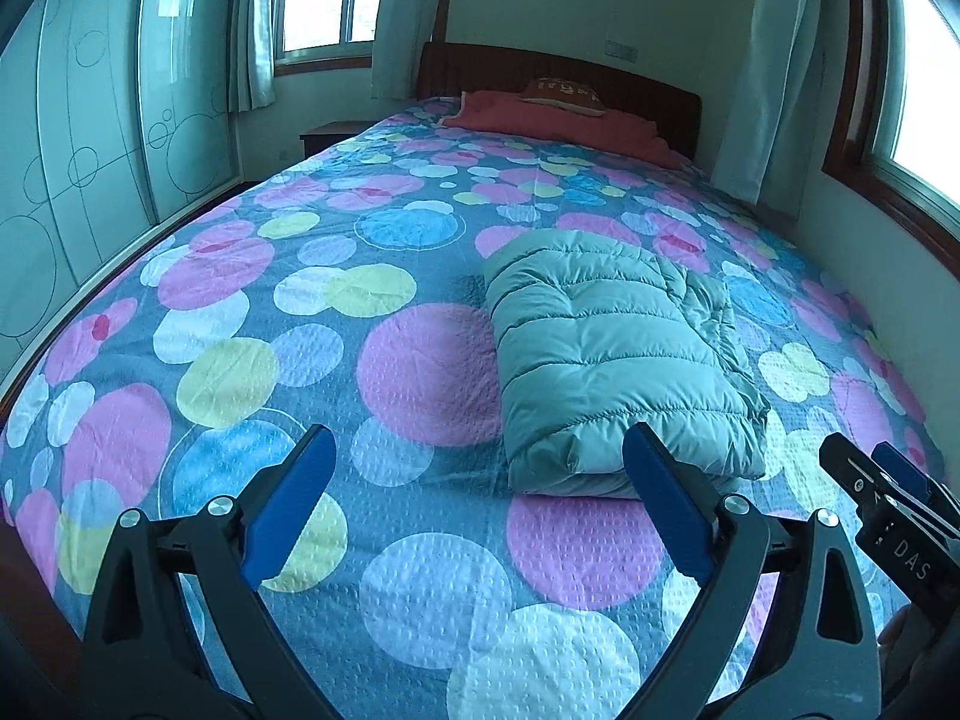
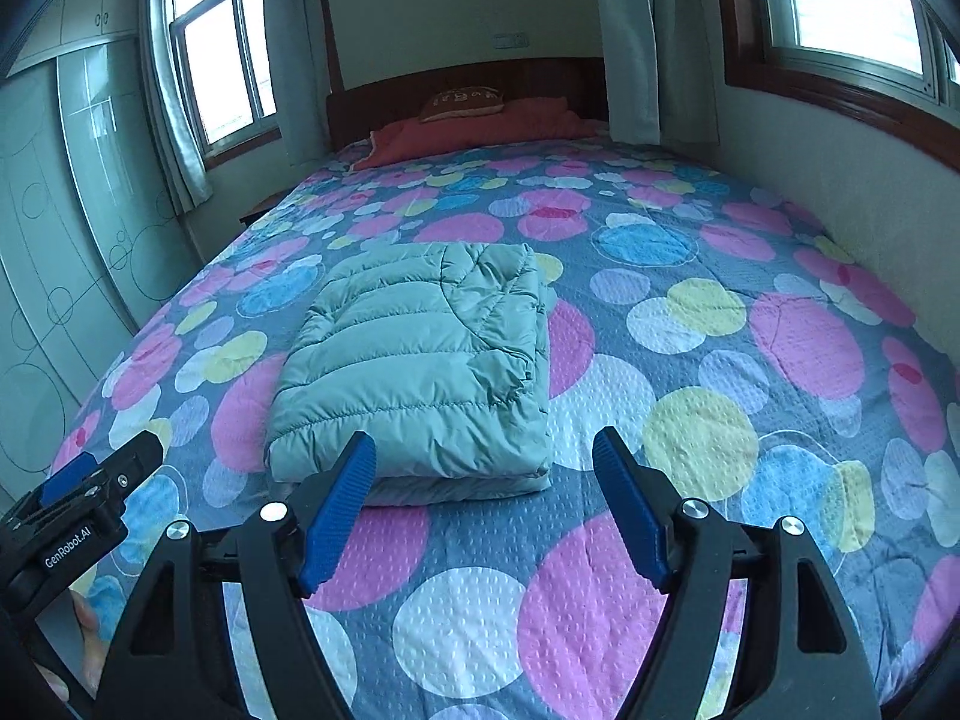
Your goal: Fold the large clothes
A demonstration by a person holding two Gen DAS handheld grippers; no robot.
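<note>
The pale green puffer jacket point(image 1: 618, 354) lies folded into a thick, roughly rectangular bundle on the bed point(image 1: 372, 360), on top of the bedspread printed with pink, blue, yellow and white circles. Its quilted top panel faces up, with horizontal stitched channels running across it, and the layers stack visibly along the near edge. On the side toward the wall the folds are looser and bunched, with creased fabric bulging out. I cannot make out the sleeves, the collar or any zip; they are tucked somewhere inside the bundle. At the far end of the bed a red pillow point(image 1: 558, 120) and a small brown cushion point(image 1: 561, 95) sit against the dark headboard point(image 1: 654, 90), the writing on the cushion too small to read. My left hand-held gripper point(image 1: 479, 504) hovers just short of the jacket's near edge, its blue pads spread wide with nothing between them, the right pad overlapping the jacket's corner in view. My right hand-held gripper point(image 2: 485, 504) is beside it at the same height, likewise spread wide and empty, its left pad overlapping the jacket's near edge. Each appears at the edge of the other's view, cut off by the frame.
</note>
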